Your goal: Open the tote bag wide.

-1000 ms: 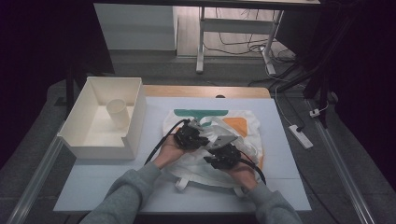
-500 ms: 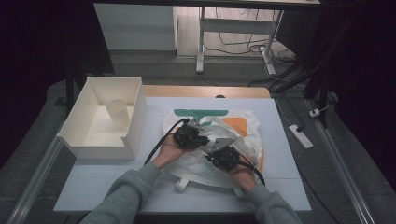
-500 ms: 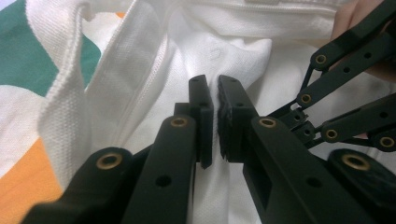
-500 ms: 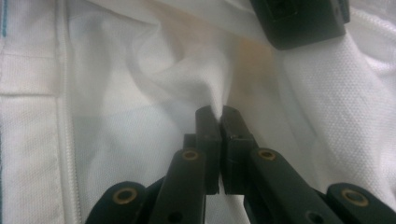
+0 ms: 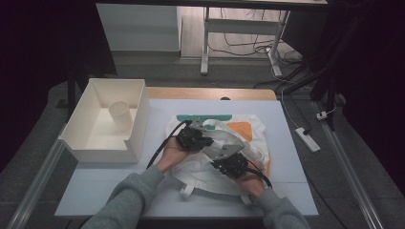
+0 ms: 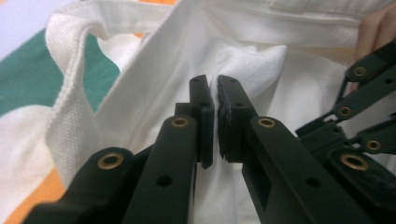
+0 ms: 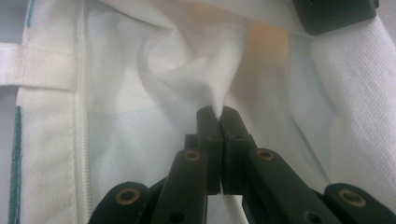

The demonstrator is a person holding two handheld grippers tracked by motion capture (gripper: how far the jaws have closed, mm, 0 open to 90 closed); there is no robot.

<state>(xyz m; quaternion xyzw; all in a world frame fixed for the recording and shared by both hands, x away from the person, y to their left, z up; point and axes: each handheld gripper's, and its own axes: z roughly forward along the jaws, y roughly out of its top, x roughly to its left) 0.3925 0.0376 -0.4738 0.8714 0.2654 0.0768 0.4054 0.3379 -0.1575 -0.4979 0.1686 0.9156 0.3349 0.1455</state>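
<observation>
Left gripper (image 6: pixel 215 88): black jaws closed to a sliver, a ridge of white woven cloth pinched between the pads. Right gripper (image 7: pixel 220 112): jaws have just been closing and now stand pressed together on a peak of thinner white fabric, which rises in folds from the tips. Item held: white cloth tote bag with orange and green printed patches (image 5: pixel 239 131), lying flat near the middle of the pale blue table top (image 5: pixel 286 157), its web handle (image 6: pixel 70 84) looping beside the left jaws; in the high view both grippers sit on it, left (image 5: pixel 193 138) nearer the bag's far edge, right (image 5: pixel 231 162) nearer the person. Step in hand, as judged: both layers gripped, ready to part the bag's mouth. Next move likely calls for drawing the two pinches apart without either slipping. Adjacent: cream open box (image 5: pixel 138 109) at table left, a pale paper cup (image 5: pixel 120 114) standing inside. Hard to tell: whether each pinch holds one layer or two; the bag's mouth edge is hidden under hands and grippers
</observation>
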